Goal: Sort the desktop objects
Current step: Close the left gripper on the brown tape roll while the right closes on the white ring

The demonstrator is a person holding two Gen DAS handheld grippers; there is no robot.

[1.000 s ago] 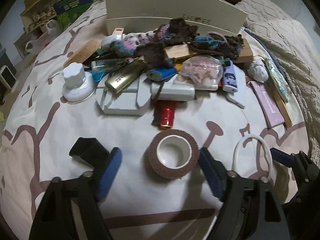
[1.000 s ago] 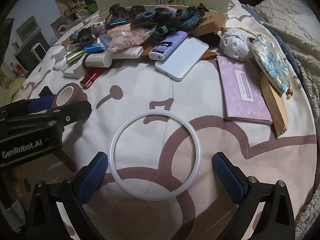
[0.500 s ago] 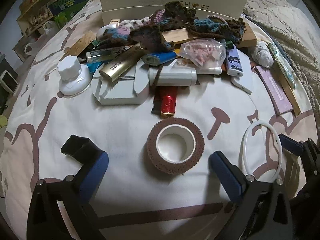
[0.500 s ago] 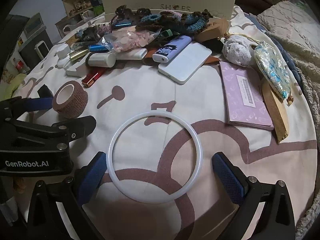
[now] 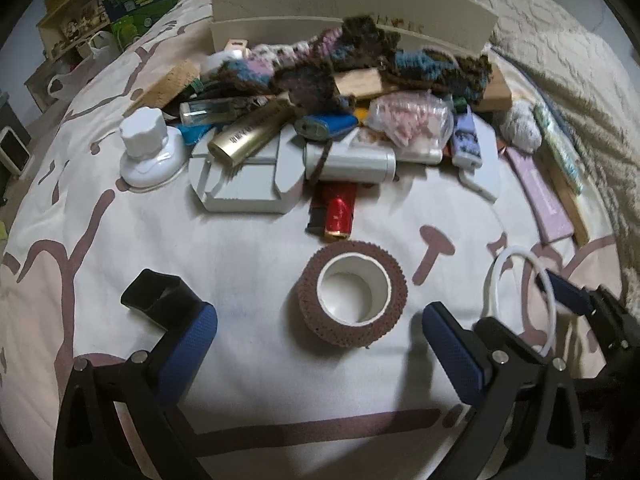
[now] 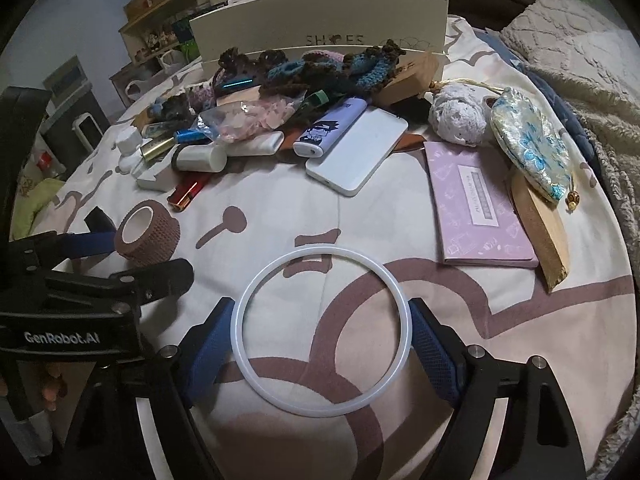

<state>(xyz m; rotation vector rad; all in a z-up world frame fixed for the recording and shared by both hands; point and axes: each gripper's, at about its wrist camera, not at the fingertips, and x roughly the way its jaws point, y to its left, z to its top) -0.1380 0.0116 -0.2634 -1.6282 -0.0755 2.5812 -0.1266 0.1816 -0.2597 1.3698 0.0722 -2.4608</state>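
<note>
Two tongs over a patterned bedspread (image 6: 520,320). Clutter heap behind: crochet piece (image 5: 360,60), gold tube (image 5: 248,132), red lighter (image 5: 339,212), white power bank (image 6: 358,152), lilac booklet (image 6: 476,208), w/ a white box (image 6: 320,24) at back.

Left tongs (image 5: 316,340) spread wide either side of brown tape roll (image 5: 353,292), pads clear of it.

Right tongs (image 6: 322,344) closing round white ring (image 6: 322,332); blue pads now right at its rim, vs well apart a sec ago. Can't tell if they press yet.

Heap items partly buried; box lettering half hidden by the crochet piece.
</note>
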